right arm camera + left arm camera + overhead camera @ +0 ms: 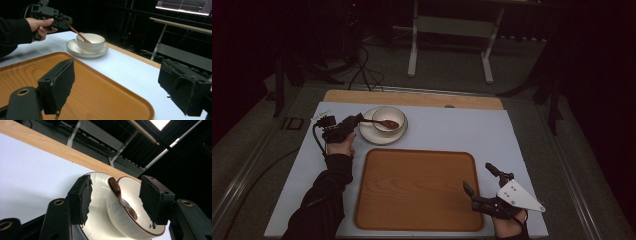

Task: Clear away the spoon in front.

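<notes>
**High view: left gripper at the spoon, tray waiting bare**

High view had it all. The left gripper [353, 121] sat at the far left of the table, jaws apart around the handle end of a brown spoon [384, 122]. The left gripper view showed daylight either side of that handle, nothing pinched yet! The spoon leaned in a white bowl [388, 119], which stood on a white saucer [371, 135], just beyond the wooden tray [416, 190]. The right gripper [482, 181] hovered over the tray's near right corner, jaws wide and holding nothing. My read: the spoon looked light, stiff and glossy, so slippery; take it on the handle's upper end. Bowl and saucer looked ceramic, breakable, and liable to slide.
</notes>
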A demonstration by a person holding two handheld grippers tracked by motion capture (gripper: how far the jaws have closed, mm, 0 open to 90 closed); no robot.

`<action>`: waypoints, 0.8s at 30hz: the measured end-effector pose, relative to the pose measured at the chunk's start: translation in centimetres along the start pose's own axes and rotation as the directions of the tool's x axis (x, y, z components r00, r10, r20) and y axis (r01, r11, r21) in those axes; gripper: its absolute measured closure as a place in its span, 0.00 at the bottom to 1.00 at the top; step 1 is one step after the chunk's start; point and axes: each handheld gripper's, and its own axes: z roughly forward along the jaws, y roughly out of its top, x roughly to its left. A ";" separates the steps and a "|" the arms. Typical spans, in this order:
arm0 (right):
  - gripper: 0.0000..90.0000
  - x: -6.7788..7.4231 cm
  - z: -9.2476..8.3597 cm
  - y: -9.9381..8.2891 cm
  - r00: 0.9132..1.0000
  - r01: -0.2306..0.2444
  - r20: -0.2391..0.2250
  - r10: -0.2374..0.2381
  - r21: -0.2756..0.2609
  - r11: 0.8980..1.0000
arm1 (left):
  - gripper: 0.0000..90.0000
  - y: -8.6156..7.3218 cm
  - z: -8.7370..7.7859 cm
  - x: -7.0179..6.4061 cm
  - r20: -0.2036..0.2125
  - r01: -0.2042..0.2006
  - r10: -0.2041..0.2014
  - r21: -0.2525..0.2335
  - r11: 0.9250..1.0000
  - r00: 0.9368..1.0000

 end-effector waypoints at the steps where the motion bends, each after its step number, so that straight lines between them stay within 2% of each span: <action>1: 0.15 0.0 0.0 0.0 1.000 -0.001 -0.001 0.001 0.000 1.000 | 0.50 0.0 0.1 0.0 0.003 0.007 -0.007 -0.002 1.000 1.000; 4: 0.15 -0.1 0.0 0.0 1.000 -0.004 -0.005 0.004 0.001 1.000 | 0.53 -0.1 0.5 -0.1 -0.005 0.010 -0.010 -0.008 1.000 1.000; 10: 0.15 -0.1 0.1 -0.1 1.000 -0.010 -0.007 0.010 0.005 1.000 | 0.65 -0.5 0.8 -0.2 -0.016 0.033 -0.033 -0.023 0.999 0.999; 15: 0.15 -0.1 0.1 -0.2 1.000 -0.010 -0.010 0.010 0.007 1.000 | 0.78 -0.9 1.0 0.0 -0.010 0.064 -0.064 -0.028 0.998 0.998; 20: 0.15 -0.1 0.2 -0.2 1.000 -0.008 -0.012 0.008 0.007 1.000 | 0.85 -1.1 1.1 0.0 -0.008 0.071 -0.072 -0.033 0.997 0.997; 21: 0.15 -0.1 0.2 -0.2 1.000 -0.008 -0.014 0.008 0.007 1.000 | 0.88 -1.2 1.1 0.1 0.016 0.093 -0.092 -0.044 0.995 0.996; 22: 0.15 -0.1 0.2 -0.2 1.000 -0.007 -0.012 0.007 0.007 1.000 | 0.89 -1.2 1.0 0.0 0.021 0.098 -0.097 -0.048 0.994 0.995; 24: 0.15 -0.1 0.1 -0.2 1.000 -0.007 -0.013 0.008 0.007 1.000 | 0.91 -1.1 0.9 -0.1 0.022 0.090 -0.088 -0.062 0.994 0.996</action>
